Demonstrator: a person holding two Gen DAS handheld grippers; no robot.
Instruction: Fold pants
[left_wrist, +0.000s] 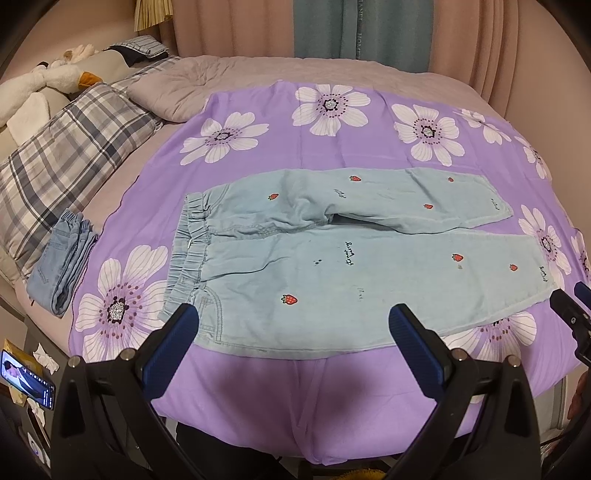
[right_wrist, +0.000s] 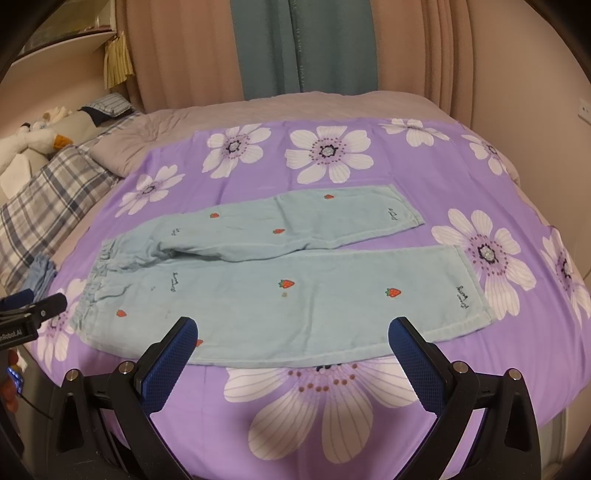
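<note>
Light blue pants (left_wrist: 332, 266) (right_wrist: 280, 295) with red strawberry prints lie spread flat on a purple flowered sheet (left_wrist: 280, 125) (right_wrist: 369, 398), waistband to the left and both legs stretching right. The far leg is a little rumpled near the crotch. My left gripper (left_wrist: 293, 317) hovers open over the near edge by the waist pocket, with nothing between its blue pads. My right gripper (right_wrist: 291, 328) is open above the near leg's lower edge, also holding nothing. The right gripper's tip (left_wrist: 570, 310) shows at the left wrist view's right edge.
A folded pair of denim jeans (left_wrist: 62, 266) lies at the sheet's left edge beside a plaid pillow (left_wrist: 62, 173). Plush toys (left_wrist: 48, 81) sit at the head of the bed. A phone (left_wrist: 27, 384) is lit at lower left. Curtains (right_wrist: 295, 48) hang behind the bed.
</note>
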